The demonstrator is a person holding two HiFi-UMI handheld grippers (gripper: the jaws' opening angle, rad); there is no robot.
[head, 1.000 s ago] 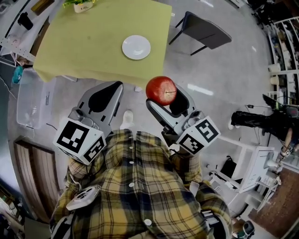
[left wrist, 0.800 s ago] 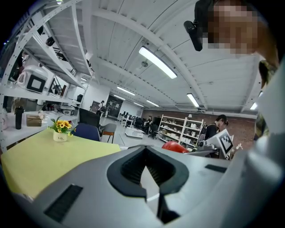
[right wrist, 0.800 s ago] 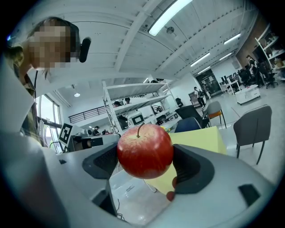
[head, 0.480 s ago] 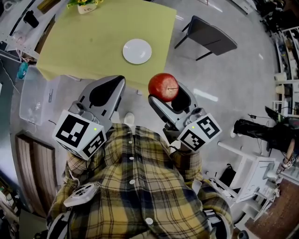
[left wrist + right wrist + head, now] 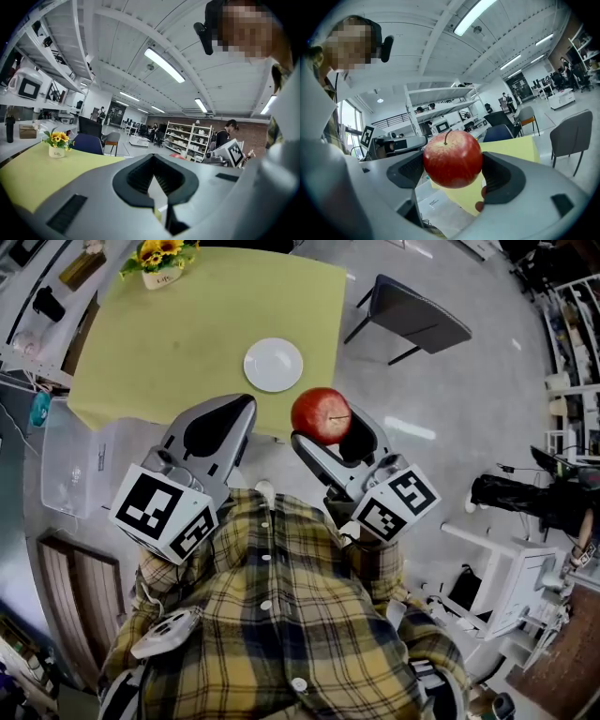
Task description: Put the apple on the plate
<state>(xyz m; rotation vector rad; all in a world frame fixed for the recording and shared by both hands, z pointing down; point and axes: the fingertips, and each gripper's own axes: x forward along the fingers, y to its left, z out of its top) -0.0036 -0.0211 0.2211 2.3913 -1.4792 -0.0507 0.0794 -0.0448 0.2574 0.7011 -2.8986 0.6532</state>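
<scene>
Yellow-green table (image 5: 187, 324), white plate (image 5: 273, 364), flowerpot (image 5: 159, 276)

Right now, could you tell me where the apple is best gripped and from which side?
Grip the apple across its widest middle, coming in from its two sides with the stem up: the round flanks seat in the curved fingers. The right gripper holds it just so, one finger on each flank.

Left gripper (image 5: 153, 158), jaw tips seemingly touching, yellow table (image 5: 37, 176) and sunflower pot (image 5: 56, 144) beyond at left.
</scene>
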